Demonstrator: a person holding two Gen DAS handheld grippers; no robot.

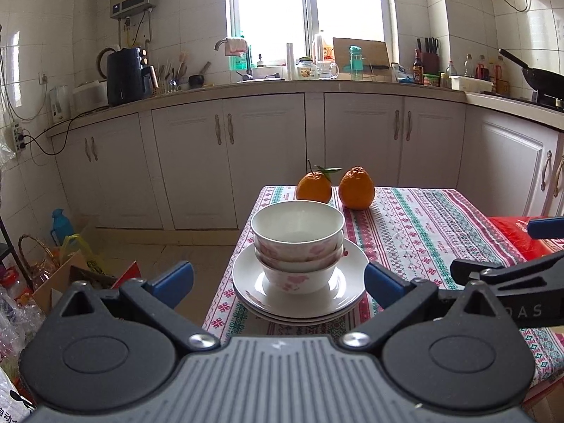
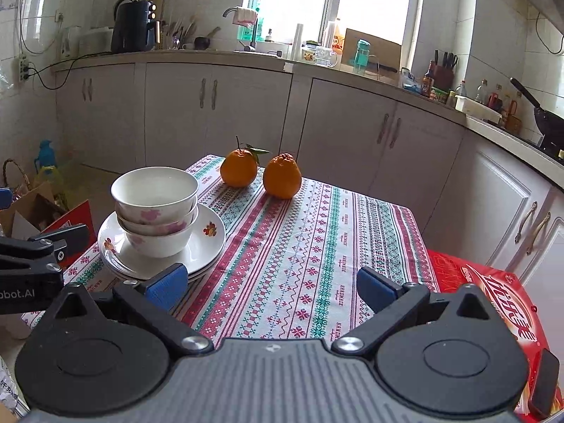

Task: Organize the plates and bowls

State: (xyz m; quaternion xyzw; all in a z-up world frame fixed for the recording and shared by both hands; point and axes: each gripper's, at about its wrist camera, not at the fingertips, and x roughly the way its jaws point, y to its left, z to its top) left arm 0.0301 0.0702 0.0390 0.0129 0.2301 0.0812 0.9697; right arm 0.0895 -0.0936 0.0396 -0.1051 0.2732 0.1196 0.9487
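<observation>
On a patterned tablecloth near the table's left edge, stacked plates carry three nested bowls — the tidying looks all but complete. Two oranges sit just behind. Both hand-held grippers hang empty, blue pads spread wide apart: the left gripper faces the stack dead ahead and is nearer, while the right gripper has it off to its left — any further move likely falls to the left.

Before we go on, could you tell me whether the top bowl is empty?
Empty: the top bowl stands upright on the stack, and both views show only bare white inside.
</observation>
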